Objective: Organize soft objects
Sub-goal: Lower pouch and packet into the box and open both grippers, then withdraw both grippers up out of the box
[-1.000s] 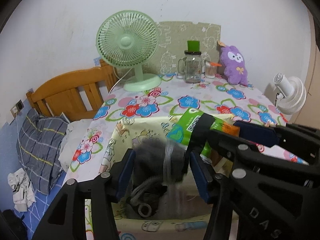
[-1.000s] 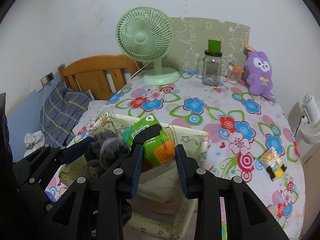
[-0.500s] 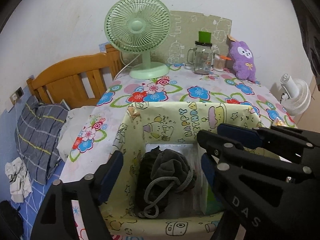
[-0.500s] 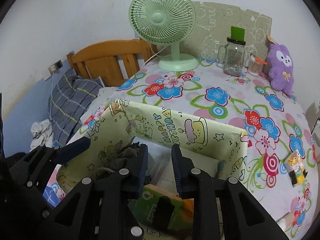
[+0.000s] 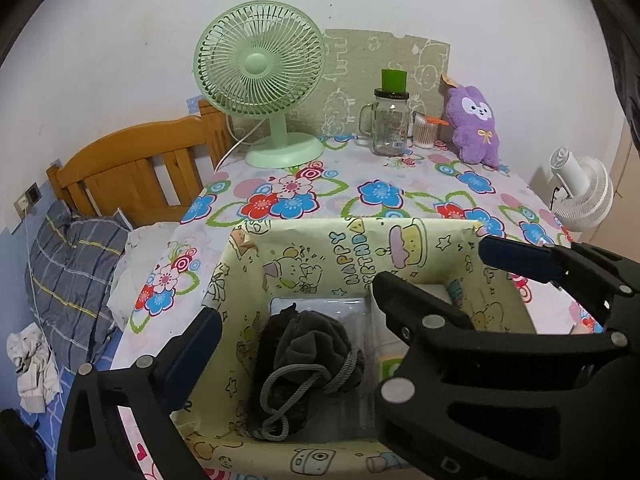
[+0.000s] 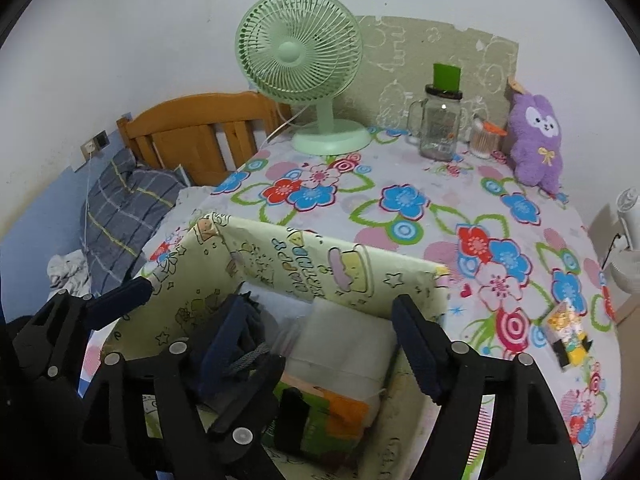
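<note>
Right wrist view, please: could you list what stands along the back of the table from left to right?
Green fan → glass jar with the green lid → small container of sticks → purple plush toy.

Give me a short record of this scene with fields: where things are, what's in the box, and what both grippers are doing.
Surface: table with flowered cloth
Box: yellow cartoon-print box at the near edge
In box, left side: dark grey drawstring pouch
In box, right side: green and orange packet, and a white pack behind it
Left gripper: above the box, jaws just opened wide, holding nothing
Right gripper: above the box, jaws just opened, holding nothing
Still on table: purple plush toy at the back right
Also at the back: green fan, glass jar
</note>
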Demonstrator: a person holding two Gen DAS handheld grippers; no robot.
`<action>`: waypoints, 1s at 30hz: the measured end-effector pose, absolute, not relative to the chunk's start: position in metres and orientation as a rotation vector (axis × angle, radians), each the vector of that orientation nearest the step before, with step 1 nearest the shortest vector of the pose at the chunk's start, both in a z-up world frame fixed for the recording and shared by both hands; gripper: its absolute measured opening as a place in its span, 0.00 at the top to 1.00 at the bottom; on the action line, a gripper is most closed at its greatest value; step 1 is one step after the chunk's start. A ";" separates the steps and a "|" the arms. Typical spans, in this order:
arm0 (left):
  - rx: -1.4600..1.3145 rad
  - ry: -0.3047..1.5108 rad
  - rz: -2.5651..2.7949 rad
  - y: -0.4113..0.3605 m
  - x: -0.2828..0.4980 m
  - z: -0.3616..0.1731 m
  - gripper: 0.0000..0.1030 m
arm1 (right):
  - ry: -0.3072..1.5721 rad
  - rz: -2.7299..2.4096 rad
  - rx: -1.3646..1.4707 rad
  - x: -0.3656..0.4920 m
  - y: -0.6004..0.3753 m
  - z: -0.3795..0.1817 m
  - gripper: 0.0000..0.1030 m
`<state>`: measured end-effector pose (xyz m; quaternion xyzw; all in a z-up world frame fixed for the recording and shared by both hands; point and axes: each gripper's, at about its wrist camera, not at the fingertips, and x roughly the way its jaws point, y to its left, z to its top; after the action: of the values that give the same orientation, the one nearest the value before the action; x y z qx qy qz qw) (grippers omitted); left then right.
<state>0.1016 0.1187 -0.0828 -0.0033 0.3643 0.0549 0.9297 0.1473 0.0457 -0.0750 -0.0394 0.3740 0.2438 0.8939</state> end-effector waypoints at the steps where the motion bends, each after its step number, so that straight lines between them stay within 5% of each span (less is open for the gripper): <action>1: -0.007 0.742 0.110 0.118 0.101 -0.082 0.00 | 0.773 0.502 -0.083 0.147 0.044 -0.074 0.21; 30: -0.004 0.638 0.076 0.071 0.074 -0.035 0.00 | 0.641 0.422 -0.023 0.111 -0.013 -0.024 0.03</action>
<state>0.0741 0.0715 -0.0345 -0.0020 0.3134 0.0374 0.9489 0.1108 -0.0126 -0.0240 -0.0112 0.3125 0.2058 0.9273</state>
